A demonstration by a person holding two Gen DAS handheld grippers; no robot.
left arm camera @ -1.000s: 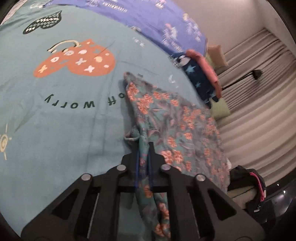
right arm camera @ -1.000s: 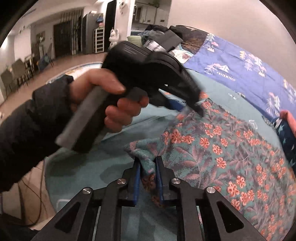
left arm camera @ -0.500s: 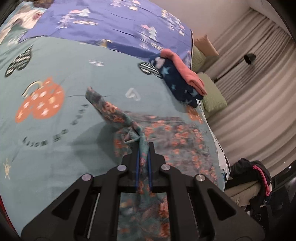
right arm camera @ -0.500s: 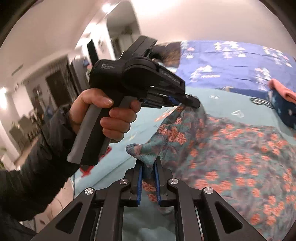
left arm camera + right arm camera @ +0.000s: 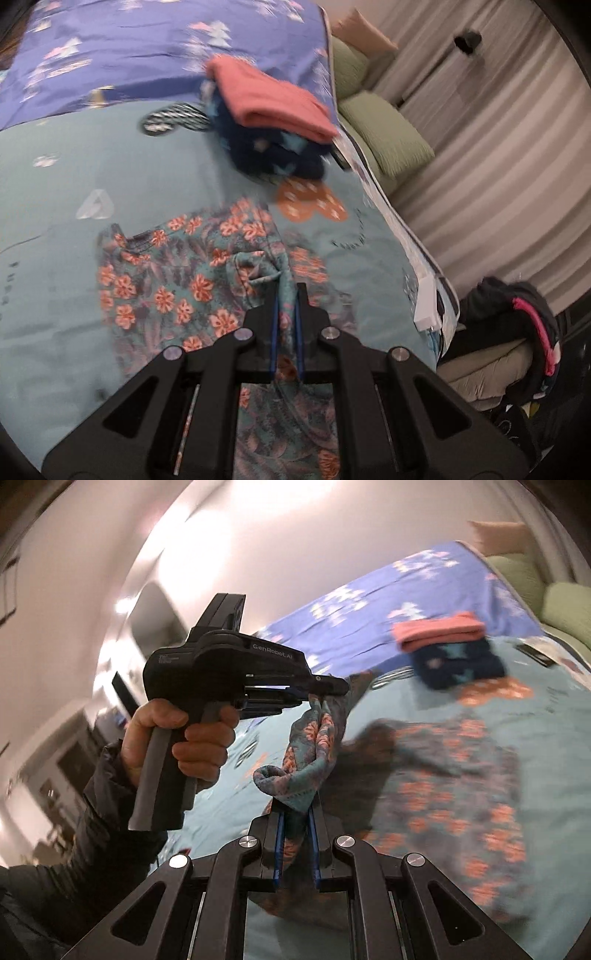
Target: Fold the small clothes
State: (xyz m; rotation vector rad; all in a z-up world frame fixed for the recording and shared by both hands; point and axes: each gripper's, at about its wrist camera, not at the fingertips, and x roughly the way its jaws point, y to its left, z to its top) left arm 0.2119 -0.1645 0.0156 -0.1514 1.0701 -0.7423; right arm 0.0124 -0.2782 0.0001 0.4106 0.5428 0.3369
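Left wrist view: the left gripper (image 5: pixel 286 310) is pinched tight on an edge of the flowery cloth (image 5: pixel 166 280); the rest of the cloth lies spread on the teal bed (image 5: pixel 48 192), near and to the left; far off sits a small pile, a pink cloth (image 5: pixel 269 99) on top of a dark blue cloth (image 5: pixel 273 155); green pillows (image 5: pixel 384 136) lie at the far right by the curtain (image 5: pixel 498 166).

Right wrist view: the right gripper (image 5: pixel 297 812) is pinched tight on another bit of the flowery cloth; that bit curls over the tips; to the left a hand (image 5: pixel 177 738) holds the other gripper, which grips the cloth a bit higher; a strip of cloth hangs between the two; the rest trails down to the bed on the right; the picture is blurry there.

The cloth looks thin, light and floppy; it will sag and bunch if held in the middle; I think the best spots to hold are the corners or the hem, one in each gripper, pulled gently apart so the fold lies flat; it should not slip much, and it will not break.
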